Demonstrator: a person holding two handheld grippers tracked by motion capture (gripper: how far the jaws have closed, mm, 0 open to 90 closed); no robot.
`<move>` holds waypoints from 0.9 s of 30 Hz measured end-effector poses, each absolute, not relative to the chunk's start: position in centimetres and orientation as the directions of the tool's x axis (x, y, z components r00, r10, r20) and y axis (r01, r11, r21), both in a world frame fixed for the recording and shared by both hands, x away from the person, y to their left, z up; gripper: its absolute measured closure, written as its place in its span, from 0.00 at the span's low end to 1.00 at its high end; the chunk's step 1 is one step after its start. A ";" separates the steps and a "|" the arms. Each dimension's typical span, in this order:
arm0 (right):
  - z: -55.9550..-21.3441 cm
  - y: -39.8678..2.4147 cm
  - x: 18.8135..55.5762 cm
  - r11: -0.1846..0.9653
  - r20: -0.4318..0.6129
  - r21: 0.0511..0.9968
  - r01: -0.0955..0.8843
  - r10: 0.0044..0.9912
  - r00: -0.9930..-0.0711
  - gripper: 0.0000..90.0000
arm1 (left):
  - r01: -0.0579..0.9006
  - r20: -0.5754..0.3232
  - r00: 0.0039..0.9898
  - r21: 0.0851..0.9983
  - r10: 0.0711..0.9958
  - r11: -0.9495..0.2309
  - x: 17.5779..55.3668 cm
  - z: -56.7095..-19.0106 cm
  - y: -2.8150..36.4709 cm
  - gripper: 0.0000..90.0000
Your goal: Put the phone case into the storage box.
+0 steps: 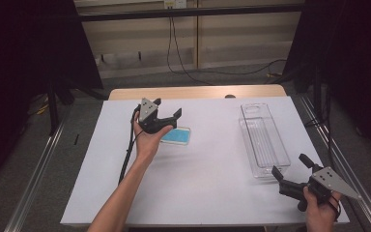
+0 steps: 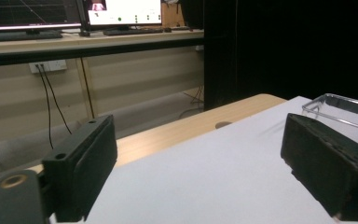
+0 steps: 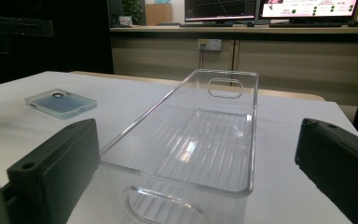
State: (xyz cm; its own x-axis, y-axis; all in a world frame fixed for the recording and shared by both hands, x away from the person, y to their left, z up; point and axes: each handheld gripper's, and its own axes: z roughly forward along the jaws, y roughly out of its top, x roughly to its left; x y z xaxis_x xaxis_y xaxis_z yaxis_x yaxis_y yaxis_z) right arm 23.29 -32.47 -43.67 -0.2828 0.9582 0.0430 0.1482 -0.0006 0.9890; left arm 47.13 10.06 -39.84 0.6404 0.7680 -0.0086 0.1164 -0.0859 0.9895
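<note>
Two spread grippers are held over a white table, nothing gripped.

The left gripper (image 1: 166, 108) is held with its jaws wide apart, just beside a blue phone case (image 1: 176, 136) that lies flat on the table (image 1: 198, 183). The right gripper (image 1: 290, 166) is also held spread, near the closer end of an empty clear plastic bin (image 1: 263, 137), which is placed on the right part of the table.

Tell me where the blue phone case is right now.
In the high view the blue phone case lies flat on the white table, left of centre, just right of the left gripper and well left of the clear bin.
</note>
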 end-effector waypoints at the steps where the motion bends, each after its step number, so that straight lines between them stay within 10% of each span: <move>1: -43.7 -32.5 23.3 -0.001 0.043 0.989 0.148 0.958 -0.283 0.00 | 0.110 -0.005 0.645 0.990 0.764 -0.087 47.3 -39.8 10.0 0.16; 27: -43.7 -32.6 23.2 -0.002 0.046 0.988 0.155 0.958 -0.284 0.00 | 0.157 -0.045 0.693 0.984 0.720 -0.089 48.9 -40.8 9.3 0.86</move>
